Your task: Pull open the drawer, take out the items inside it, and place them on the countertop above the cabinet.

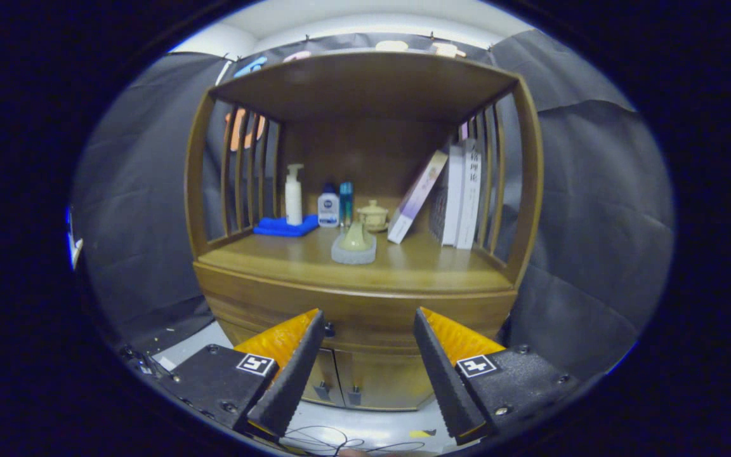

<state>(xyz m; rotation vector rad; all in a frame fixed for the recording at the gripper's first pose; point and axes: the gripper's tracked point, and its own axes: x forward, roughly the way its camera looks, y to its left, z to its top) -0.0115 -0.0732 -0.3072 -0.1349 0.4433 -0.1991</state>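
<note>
Cloth-walled booth (594, 209), wooden cabinet (359, 298), books (460, 197)

Cabinet (365, 304) stands ahead of the tongs (368, 330), fingers (289, 374) apart, nothing between them but the drawer front (365, 320) beyond. Two doors (365, 381) sit below the drawer. On the worktop (429, 266): folded cloth (286, 226) at back-left corner with pump bottle (294, 193) on it; two small bottles (335, 204) just right of that; lidded pot (373, 216) behind the holder (354, 246) at centre; books (451, 197) along right edge, one leaning left.
</note>
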